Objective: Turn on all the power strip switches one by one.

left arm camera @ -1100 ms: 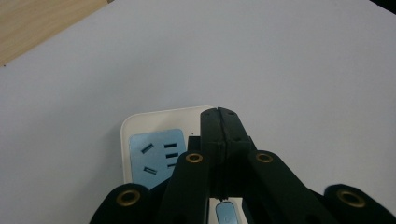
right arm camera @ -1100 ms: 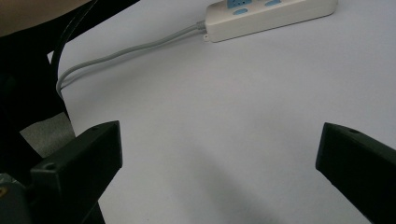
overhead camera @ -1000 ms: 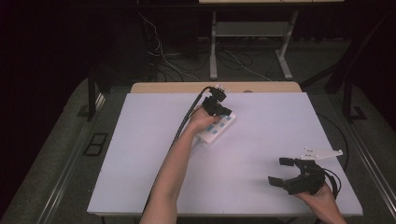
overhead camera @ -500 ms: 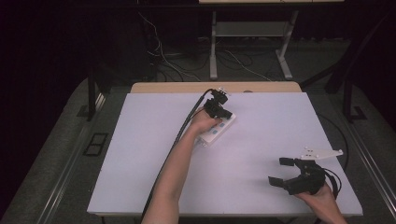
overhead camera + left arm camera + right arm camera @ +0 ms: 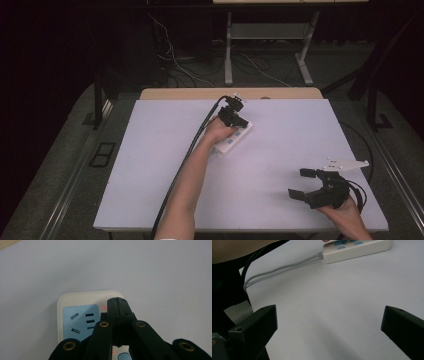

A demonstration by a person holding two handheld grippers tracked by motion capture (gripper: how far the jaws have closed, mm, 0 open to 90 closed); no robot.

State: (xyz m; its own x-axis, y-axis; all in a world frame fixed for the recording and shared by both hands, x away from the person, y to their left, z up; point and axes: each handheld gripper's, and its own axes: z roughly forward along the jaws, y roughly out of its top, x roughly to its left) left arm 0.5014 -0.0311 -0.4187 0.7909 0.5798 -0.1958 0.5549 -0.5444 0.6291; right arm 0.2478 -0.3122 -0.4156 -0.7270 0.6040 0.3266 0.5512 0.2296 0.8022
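A white power strip (image 5: 235,141) with light-blue sockets lies near the middle of the white table (image 5: 150,165). In the left gripper view its far end (image 5: 82,302) shows a blue socket panel and small red lights. My left gripper (image 5: 117,305) is shut, jaws pressed together, its tip down on the top face of the power strip beside the blue socket. In the high view the left gripper (image 5: 239,122) sits over the strip's far end. My right gripper (image 5: 306,184) rests open near the table's front right corner, nothing between its jaws. The power strip (image 5: 357,247) appears far off in the right gripper view.
A grey cord (image 5: 282,268) runs from the strip's near end toward the table's front edge. The left gripper's black cable (image 5: 185,165) trails along the forearm. Beyond the table stand a wooden edge (image 5: 200,93), metal frame legs (image 5: 229,55) and loose cables on the floor.
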